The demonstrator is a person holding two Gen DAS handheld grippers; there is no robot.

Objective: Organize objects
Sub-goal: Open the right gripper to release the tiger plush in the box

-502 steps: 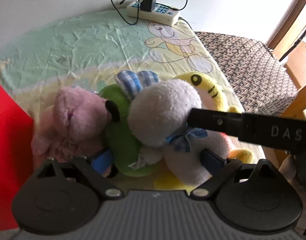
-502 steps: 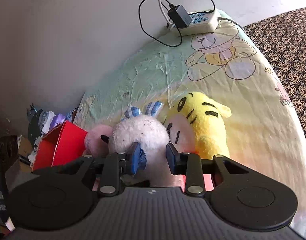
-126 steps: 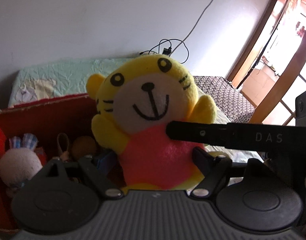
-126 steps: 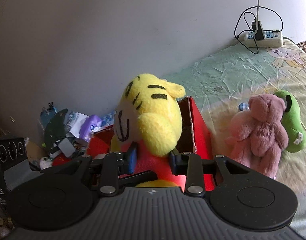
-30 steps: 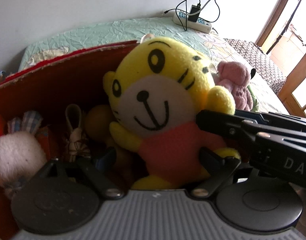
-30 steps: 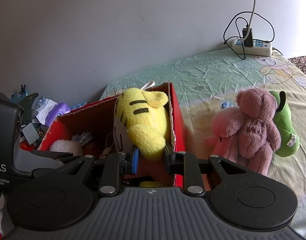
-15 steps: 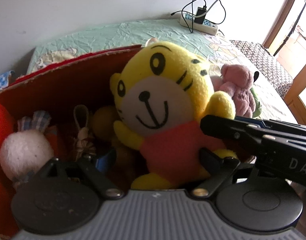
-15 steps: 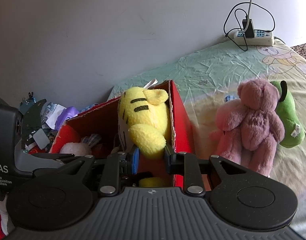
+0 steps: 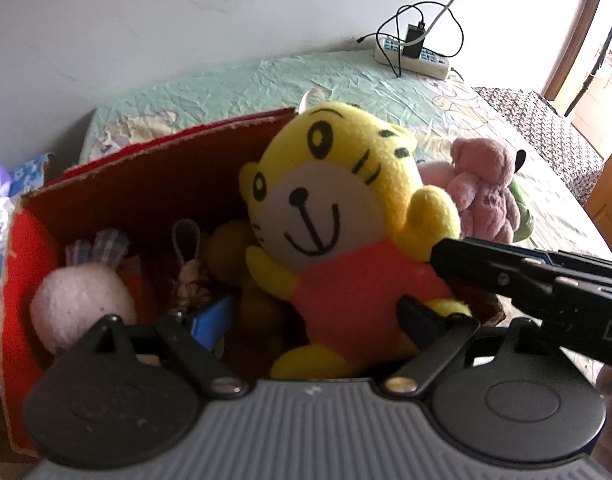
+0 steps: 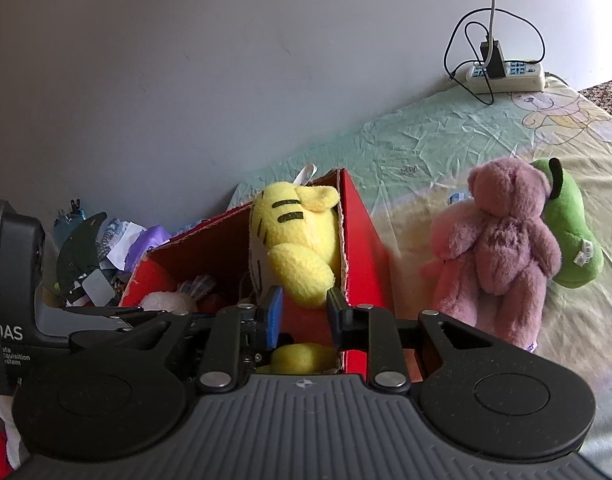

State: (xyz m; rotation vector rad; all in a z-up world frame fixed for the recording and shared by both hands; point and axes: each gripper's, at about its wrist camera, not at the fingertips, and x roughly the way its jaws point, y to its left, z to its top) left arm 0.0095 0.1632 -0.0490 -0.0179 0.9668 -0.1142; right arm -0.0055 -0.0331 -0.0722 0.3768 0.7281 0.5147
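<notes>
Partly done: yellow tiger plush [image 9: 338, 240] lowered into red box [image 9: 153, 148] beside white plush [image 9: 79, 300]. Left gripper [image 9: 318, 320] jaws wide around its body, grip unclear; right gripper [image 10: 301, 316] jaws narrow, pinching its side. Still on bed [image 10: 446, 140]: pink bear [image 10: 502, 248], green plush [image 10: 570, 232].

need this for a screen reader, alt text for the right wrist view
A yellow tiger plush sits upright in a red cardboard box, the right gripper around its body. A pink teddy bear and green plush lie beside the box.
</notes>
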